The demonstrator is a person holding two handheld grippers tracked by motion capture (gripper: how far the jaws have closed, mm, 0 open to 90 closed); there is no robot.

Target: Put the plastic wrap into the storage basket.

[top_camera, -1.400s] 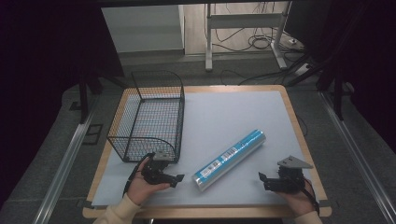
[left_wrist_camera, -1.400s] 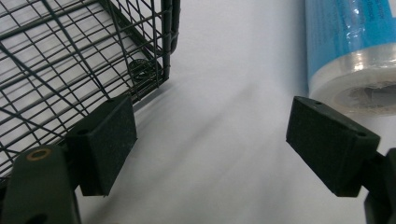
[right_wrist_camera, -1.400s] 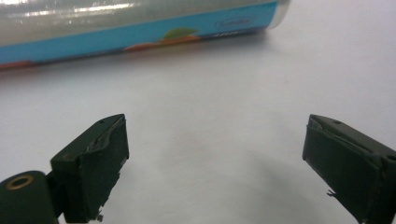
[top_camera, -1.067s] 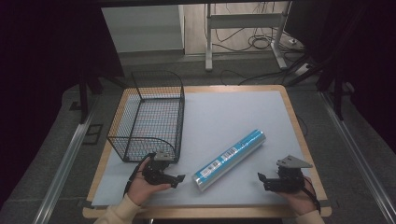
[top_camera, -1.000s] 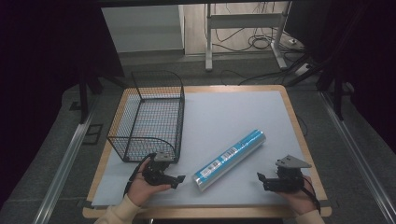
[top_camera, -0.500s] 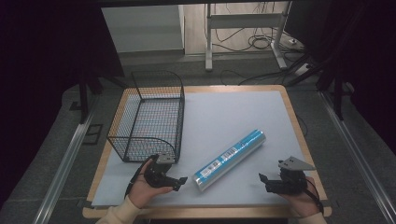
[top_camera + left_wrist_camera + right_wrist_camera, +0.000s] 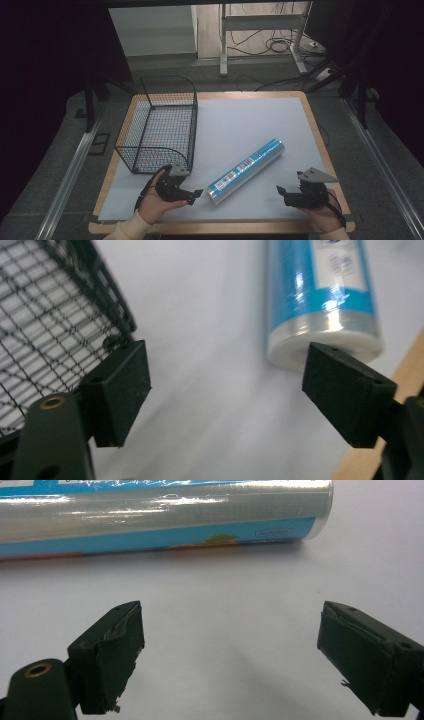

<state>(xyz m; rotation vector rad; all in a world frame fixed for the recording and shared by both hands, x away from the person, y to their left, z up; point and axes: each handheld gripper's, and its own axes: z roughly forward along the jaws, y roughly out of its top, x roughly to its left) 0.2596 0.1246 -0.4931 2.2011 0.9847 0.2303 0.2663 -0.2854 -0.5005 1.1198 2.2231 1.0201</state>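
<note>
A blue and clear wrapped roll lies slantwise on the white mat, its near end pointing toward my left gripper. In the left gripper view that gripper is open, its jaws having just been closing, with only bare mat between them. The roll's end lies just beyond the right jaw and the wire basket beyond the left one. My right gripper rests at the front right. It is open in the right gripper view, and the roll lies crosswise ahead of it, apart.
A black wire basket stands on the mat's left half, close behind my left hand. The wooden table edge frames the mat. Metal rails run along both sides of the table, with cables and a stand on the floor beyond.
My left gripper has shifted a little to the right toward the roll's near end and lifted slightly. The right gripper, the roll and the basket have stayed put.
</note>
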